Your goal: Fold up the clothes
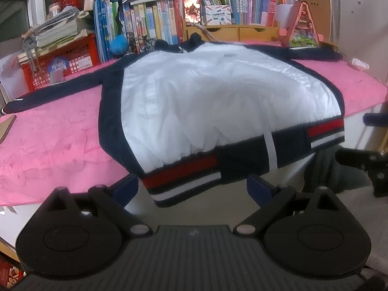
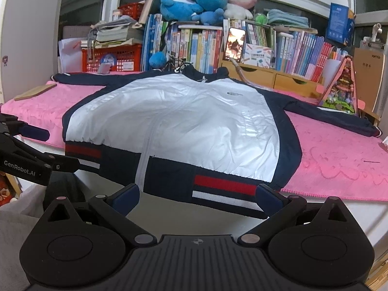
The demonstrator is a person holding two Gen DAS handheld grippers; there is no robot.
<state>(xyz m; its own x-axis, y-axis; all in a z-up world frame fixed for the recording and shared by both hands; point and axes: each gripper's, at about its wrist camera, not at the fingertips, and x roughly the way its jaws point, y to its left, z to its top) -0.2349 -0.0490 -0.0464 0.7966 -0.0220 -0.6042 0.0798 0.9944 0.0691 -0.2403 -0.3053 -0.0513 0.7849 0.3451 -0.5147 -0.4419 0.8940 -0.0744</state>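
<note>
Landmark for all positions: the striped hem band (image 1: 191, 174) of the jacket (image 1: 206, 97).

Left gripper (image 1: 192, 186): fingers are held wide apart, nothing between them. The near-left corner of the hem band is seen hanging just beyond and between the 2 blue pads (image 1: 129, 184), apart from both; no contact is made out.

Right gripper (image 2: 197, 195): fingers likewise spread, nothing held. The near-right stretch of the hem band (image 2: 223, 189) lies just beyond the fingertips, overhanging the table edge (image 2: 339, 206). No contact is seen.

The jacket is laid flat, front up, zip closed, on the pink cloth (image 2: 339, 165). Its long axis is judged to run from the hem band straight away from both grippers to the collar (image 2: 201, 72) at the far side. Both sleeves are spread sideways from the far end, 1 to each side. Each gripper is nearest its own hem corner; neither is nearer overall.

Judgement: the coming move turns on the hem lying dead ahead of both grippers, so a pinch at the 2 hem corners is available.

Hidden or unclear:
- Underside of the hem band below the table edge is not seen.
- The left sleeve cuff (image 1: 14, 104) is near the frame edge; the right cuff (image 2: 377, 132) is small and distorted.
- The chest logo (image 2: 234, 94) is unreadable.
- Beyond the collar, books (image 2: 198, 46) and a lit phone (image 2: 235, 44) are noted, well apart from the hem band.
</note>
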